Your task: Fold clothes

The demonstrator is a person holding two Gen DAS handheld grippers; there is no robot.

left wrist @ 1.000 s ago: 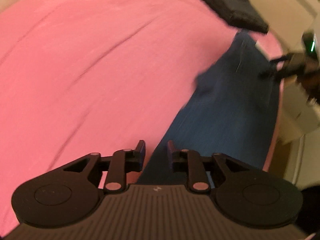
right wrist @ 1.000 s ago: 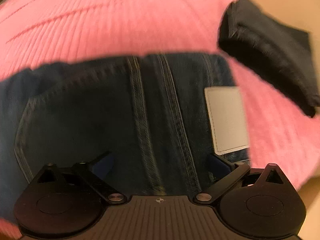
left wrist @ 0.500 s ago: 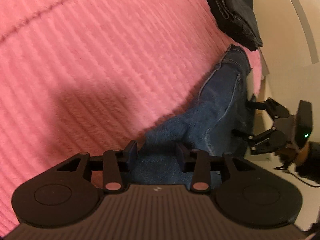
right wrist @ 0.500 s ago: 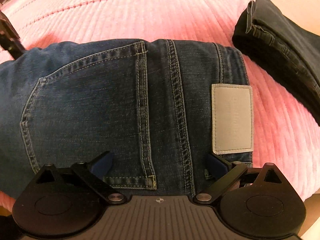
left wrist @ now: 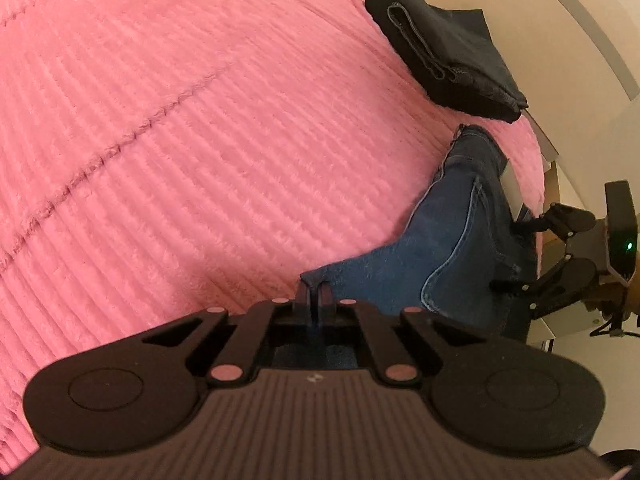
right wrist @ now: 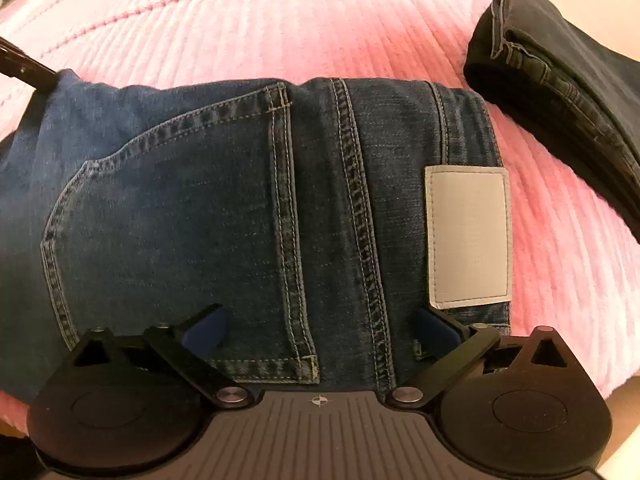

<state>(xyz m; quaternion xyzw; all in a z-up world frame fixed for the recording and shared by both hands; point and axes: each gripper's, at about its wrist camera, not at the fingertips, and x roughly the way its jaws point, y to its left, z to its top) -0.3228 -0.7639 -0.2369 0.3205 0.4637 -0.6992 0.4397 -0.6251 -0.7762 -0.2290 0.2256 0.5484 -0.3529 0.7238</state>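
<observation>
Blue jeans [right wrist: 224, 208] lie folded lengthwise on the pink ribbed blanket [left wrist: 168, 152], waistband end with the grey patch [right wrist: 468, 236] to the right in the right wrist view, back pocket [right wrist: 172, 216] facing up. Left gripper [left wrist: 315, 294]: jaws together, pinched on the near corner of the denim at the leg-side end, cloth visible between the tips. Right gripper [right wrist: 320, 332]: jaws wide apart, straddling the near edge below the pocket and the patch, pads not pressing on cloth as far as I can see. Judgement: this is the grab before the next fold. Close the right on both layers at the near edge before any lift, else the top layer peels off. Lift both ends together, keep the span taut, carry the leg end over toward the waistband, line up the edges. Watch for the left pinch catching blanket pile with the denim. Second dark folded garment [right wrist: 560, 76] sits far right, well apart; keep clear of it.
</observation>
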